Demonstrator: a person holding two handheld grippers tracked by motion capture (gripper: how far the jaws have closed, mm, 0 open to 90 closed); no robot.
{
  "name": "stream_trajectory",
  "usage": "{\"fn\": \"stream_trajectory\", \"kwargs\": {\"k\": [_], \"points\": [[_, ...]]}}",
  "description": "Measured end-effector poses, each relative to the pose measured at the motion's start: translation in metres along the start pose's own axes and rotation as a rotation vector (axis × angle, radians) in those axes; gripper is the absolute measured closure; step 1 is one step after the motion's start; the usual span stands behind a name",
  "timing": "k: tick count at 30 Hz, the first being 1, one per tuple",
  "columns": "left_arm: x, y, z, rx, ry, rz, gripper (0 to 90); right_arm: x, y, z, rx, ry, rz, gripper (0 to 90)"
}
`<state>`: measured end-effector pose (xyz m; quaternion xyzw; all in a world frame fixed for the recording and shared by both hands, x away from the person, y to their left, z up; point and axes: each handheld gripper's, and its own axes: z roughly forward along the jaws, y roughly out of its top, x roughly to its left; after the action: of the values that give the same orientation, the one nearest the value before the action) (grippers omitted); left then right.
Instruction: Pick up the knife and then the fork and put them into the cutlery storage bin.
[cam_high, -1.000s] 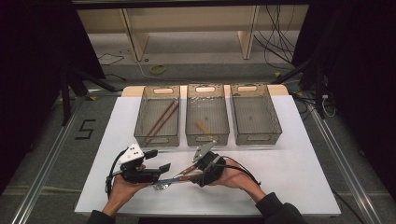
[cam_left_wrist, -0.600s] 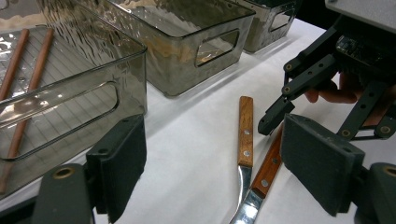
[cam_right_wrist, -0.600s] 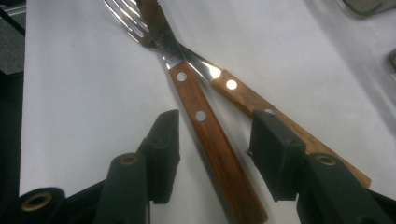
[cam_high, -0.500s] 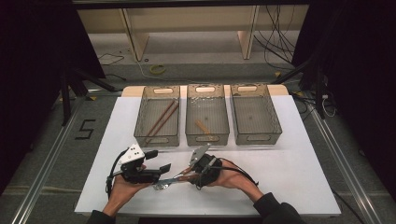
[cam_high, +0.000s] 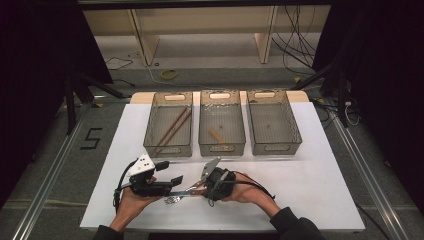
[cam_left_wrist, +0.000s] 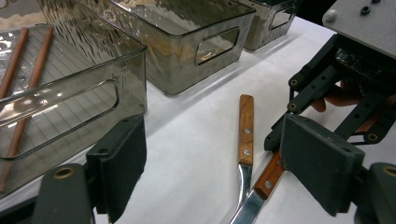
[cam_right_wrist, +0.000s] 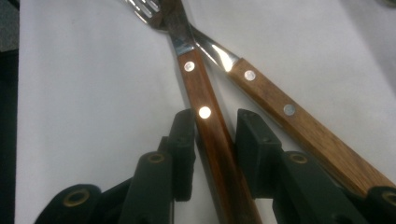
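Observation:
Two wooden-handled utensils (cam_high: 182, 192) lie crossed on the white table, a fork's tines (cam_right_wrist: 144, 11) at their far end. My right gripper (cam_right_wrist: 212, 135) straddles the nearer handle (cam_right_wrist: 210, 154). Its jaws have just been closing, and a thin gap still shows beside the handle. The second handle (cam_right_wrist: 289, 112) lies free to its right. In the high view my right gripper (cam_high: 200, 189) points left at the utensils. My left gripper (cam_high: 172, 182) faces it from the left, open, with the utensils (cam_left_wrist: 246, 130) on the table ahead of its wide jaws.
Three clear bins stand in a row behind the utensils. The left bin (cam_high: 150, 135) holds two brown sticks (cam_high: 172, 127), the middle bin (cam_high: 202, 142) a short wooden piece (cam_high: 216, 136), and the right bin (cam_high: 295, 135) stands beside them. The table's front edge is close to both hands.
The right gripper's jaws have narrowed around the wooden handle and the hand has edged slightly left. The left gripper has kept still.

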<state>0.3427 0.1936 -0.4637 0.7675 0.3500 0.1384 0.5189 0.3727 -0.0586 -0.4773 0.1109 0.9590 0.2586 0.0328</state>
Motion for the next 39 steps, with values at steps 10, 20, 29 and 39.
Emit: {"fn": "stream_trajectory", "kwargs": {"k": [10, 20, 29, 39], "points": [[0.000, 0.000, 0.000, -0.001, 0.000, 0.001, 22.4, 0.005, 0.002, -0.002, 0.044, 0.005, -0.025, 76.2], [0.000, 0.000, -0.001, -0.006, 0.007, 0.000, 22.4, 0.004, 0.002, -0.004, 0.057, 0.009, 0.018, 76.7], [0.001, 0.001, -0.003, -0.020, 0.015, -0.001, 22.5, 0.000, -0.001, -0.005, 0.044, 0.031, 0.061, 76.8], [0.000, 0.002, -0.005, -0.038, 0.022, -0.003, 22.5, -0.006, -0.006, -0.015, 0.008, 0.037, 0.092, 76.8]]}}
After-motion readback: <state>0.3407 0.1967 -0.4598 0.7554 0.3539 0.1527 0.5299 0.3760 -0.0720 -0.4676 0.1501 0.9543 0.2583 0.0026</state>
